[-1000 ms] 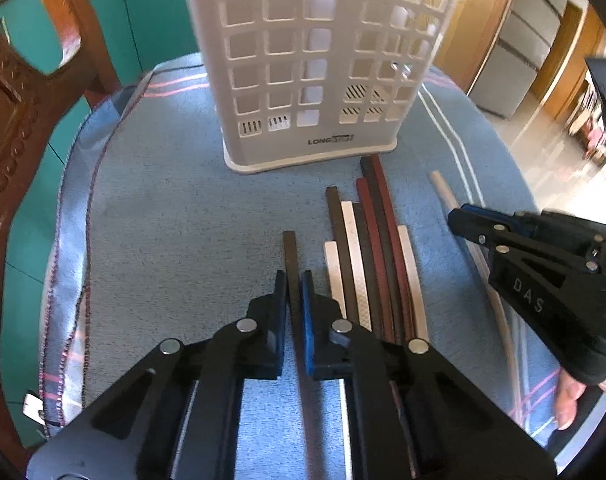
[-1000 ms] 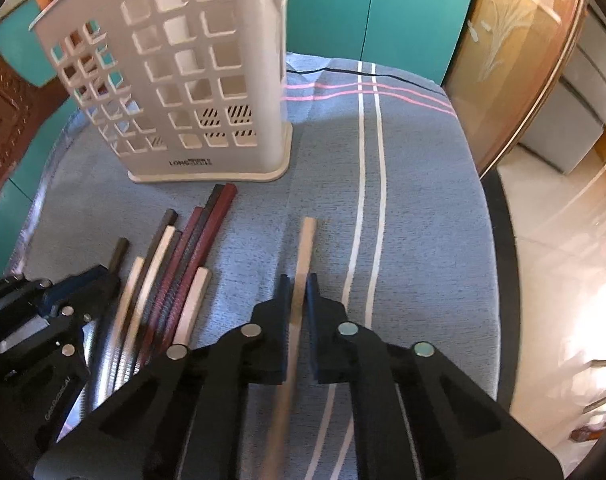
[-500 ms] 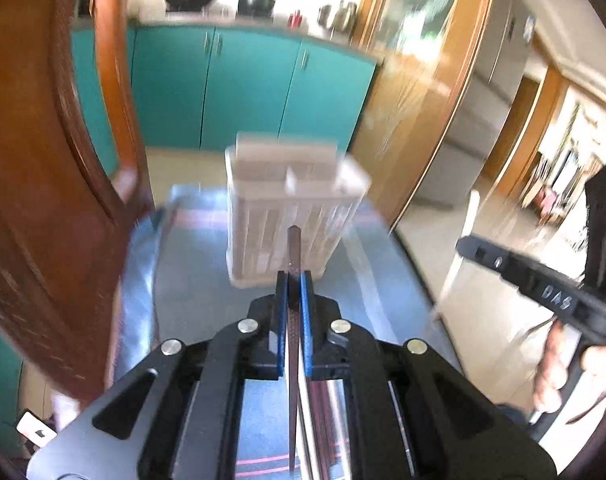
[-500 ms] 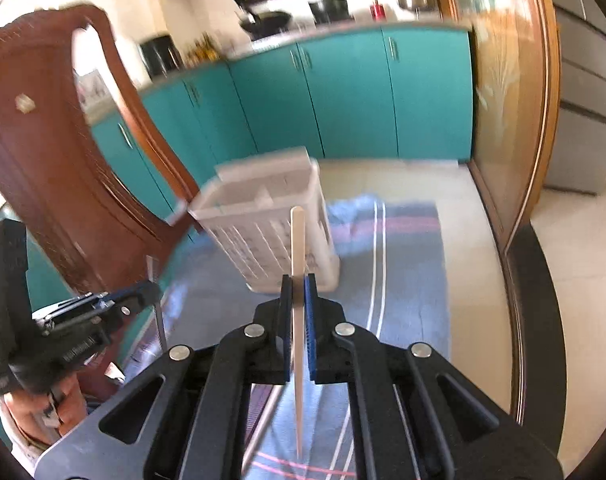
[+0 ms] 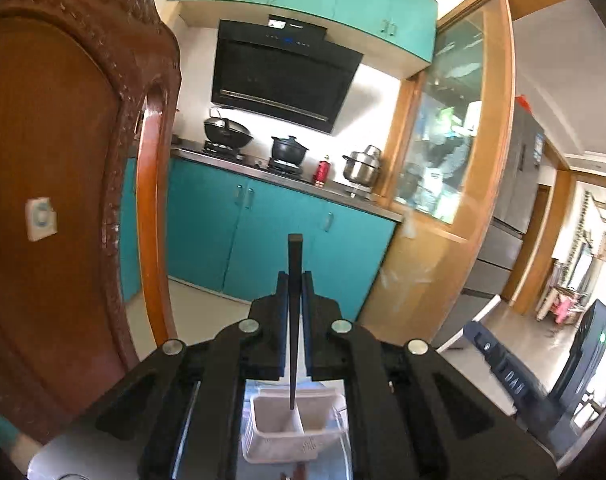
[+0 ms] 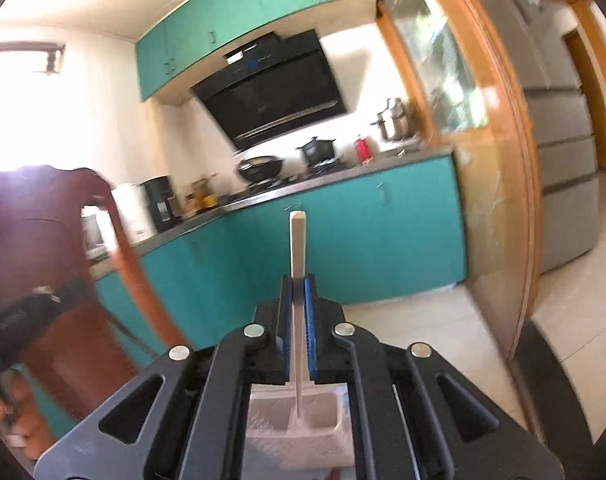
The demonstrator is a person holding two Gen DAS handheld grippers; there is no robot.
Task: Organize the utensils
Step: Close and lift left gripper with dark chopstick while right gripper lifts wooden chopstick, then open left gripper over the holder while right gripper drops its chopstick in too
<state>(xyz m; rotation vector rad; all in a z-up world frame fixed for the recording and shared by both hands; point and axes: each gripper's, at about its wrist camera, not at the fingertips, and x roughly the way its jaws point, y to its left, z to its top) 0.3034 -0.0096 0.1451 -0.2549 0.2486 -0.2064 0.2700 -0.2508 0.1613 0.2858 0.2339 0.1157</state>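
My left gripper (image 5: 294, 280) is shut on a dark chopstick (image 5: 294, 264) held upright, its lower tip hanging over the white slotted utensil basket (image 5: 287, 436) seen far below between the gripper's arms. My right gripper (image 6: 297, 284) is shut on a pale cream chopstick (image 6: 297, 248), also upright, its lower tip over the same basket (image 6: 303, 440). The right gripper (image 5: 499, 364) shows at the lower right of the left wrist view. The left gripper (image 6: 19, 312) is blurred at the left edge of the right wrist view.
A carved wooden chair back (image 5: 63, 200) stands close on the left. Teal kitchen cabinets (image 5: 263, 232) and a counter with pots (image 5: 289, 152) are behind. A wooden glass-door frame (image 6: 499, 160) is on the right. The blue cloth table is hidden below the grippers.
Both grippers rose from the table with a chopstick each and tipped up. The basket went from ahead of them to far below, and the chopsticks' lower tips now hang over it.
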